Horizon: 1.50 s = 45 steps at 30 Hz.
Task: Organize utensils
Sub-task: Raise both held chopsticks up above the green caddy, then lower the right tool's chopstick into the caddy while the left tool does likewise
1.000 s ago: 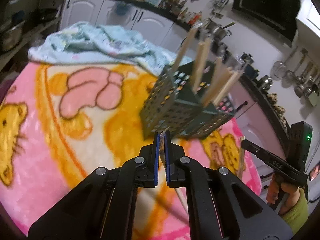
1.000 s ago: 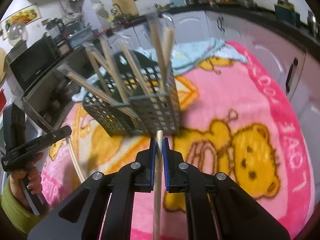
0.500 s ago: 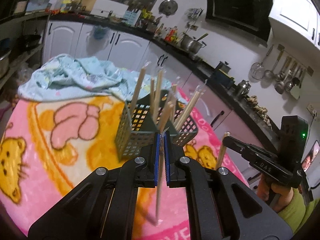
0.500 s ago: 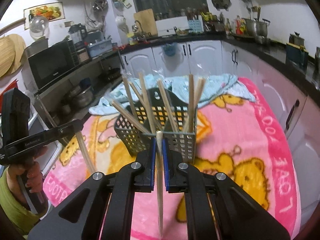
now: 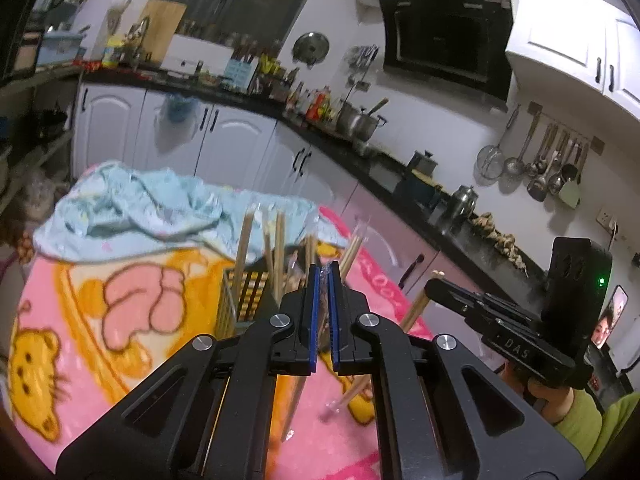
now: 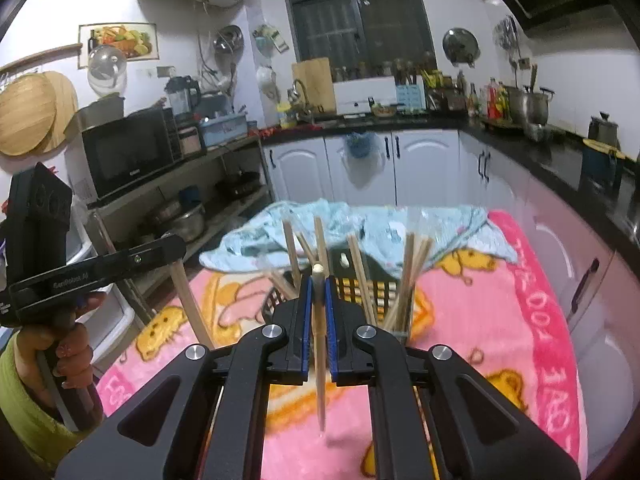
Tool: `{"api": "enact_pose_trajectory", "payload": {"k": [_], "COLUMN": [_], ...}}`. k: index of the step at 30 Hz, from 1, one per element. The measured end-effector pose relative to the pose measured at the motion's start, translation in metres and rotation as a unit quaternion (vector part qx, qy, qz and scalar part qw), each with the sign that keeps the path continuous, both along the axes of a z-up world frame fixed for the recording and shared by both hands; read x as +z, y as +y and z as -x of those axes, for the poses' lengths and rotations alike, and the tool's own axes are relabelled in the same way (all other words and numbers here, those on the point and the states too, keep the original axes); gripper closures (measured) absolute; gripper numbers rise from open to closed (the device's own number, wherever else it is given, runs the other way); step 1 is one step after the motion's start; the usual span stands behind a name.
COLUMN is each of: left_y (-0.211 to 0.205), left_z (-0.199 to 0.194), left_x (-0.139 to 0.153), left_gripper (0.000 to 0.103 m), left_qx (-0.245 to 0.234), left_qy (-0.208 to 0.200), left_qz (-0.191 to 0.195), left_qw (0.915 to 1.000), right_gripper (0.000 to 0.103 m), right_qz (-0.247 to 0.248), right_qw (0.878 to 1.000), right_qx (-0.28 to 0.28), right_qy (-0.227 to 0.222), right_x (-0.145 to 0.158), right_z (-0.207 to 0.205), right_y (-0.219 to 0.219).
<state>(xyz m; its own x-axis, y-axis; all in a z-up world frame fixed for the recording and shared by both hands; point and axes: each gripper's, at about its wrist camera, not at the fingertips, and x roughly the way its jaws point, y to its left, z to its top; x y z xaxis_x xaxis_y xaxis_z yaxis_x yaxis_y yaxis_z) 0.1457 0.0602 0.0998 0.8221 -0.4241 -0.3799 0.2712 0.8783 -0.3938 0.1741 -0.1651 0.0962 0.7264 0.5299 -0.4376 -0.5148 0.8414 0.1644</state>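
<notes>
Two grippers: each was held in a hand above a pink cartoon blanket (image 6: 532, 320).
Left gripper (image 5: 323, 280): clamped on one chopstick in a clear sleeve (image 5: 295, 404), its end hanging below.
Right gripper (image 6: 319, 284): clamped on a bare chopstick (image 6: 320, 372), pointing down.
Dark mesh basket (image 6: 360, 284): on the blanket just beyond both, with more chopsticks (image 6: 412, 276) upright inside.
Pale blue cloth (image 5: 132, 208): crumpled behind the basket.

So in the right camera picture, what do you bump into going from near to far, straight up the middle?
The right tongs pinching a wooden chopstick → the dark basket full of chopsticks on the pink bear blanket → the crumpled blue cloth → the white cabinets → the dark window.
</notes>
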Motion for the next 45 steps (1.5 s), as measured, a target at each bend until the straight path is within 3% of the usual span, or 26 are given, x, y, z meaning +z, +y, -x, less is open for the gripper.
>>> {"api": "enact_pose_trajectory", "payload": {"k": [15, 22, 32, 45], "left_y": [0.007, 0.011, 0.003, 0.005], "left_z": [-0.004, -0.015, -0.039, -0.067], "left_x": [0.093, 0.121, 0.123, 0.092], "left_gripper": [0.101, 0.101, 0.101, 0.101], "left_qx": [0.024, 0.041, 0.057, 0.066], "left_qy": [-0.116, -0.146, -0.153, -0.131], "left_qz": [-0.016, -0.019, -0.033, -0.034], "left_qw": [0.9928, 0.9882, 0.986, 0.9886], "right_gripper": [0.096, 0.096, 0.096, 0.096], "right_qz": [-0.022, -0.025, -0.027, -0.025], "right_qw": [0.995, 0.99, 0.987, 0.99], "right_qx": [0.009, 0.007, -0.004, -0.013], "right_qy": [-0.101, -0.137, -0.158, -0.137], "right_x": [0.082, 0.107, 0.116, 0.089], "right_z": [-0.002, -0.011, -0.031, -0.06], "right_y": [0.011, 0.014, 0.018, 0.024]}}
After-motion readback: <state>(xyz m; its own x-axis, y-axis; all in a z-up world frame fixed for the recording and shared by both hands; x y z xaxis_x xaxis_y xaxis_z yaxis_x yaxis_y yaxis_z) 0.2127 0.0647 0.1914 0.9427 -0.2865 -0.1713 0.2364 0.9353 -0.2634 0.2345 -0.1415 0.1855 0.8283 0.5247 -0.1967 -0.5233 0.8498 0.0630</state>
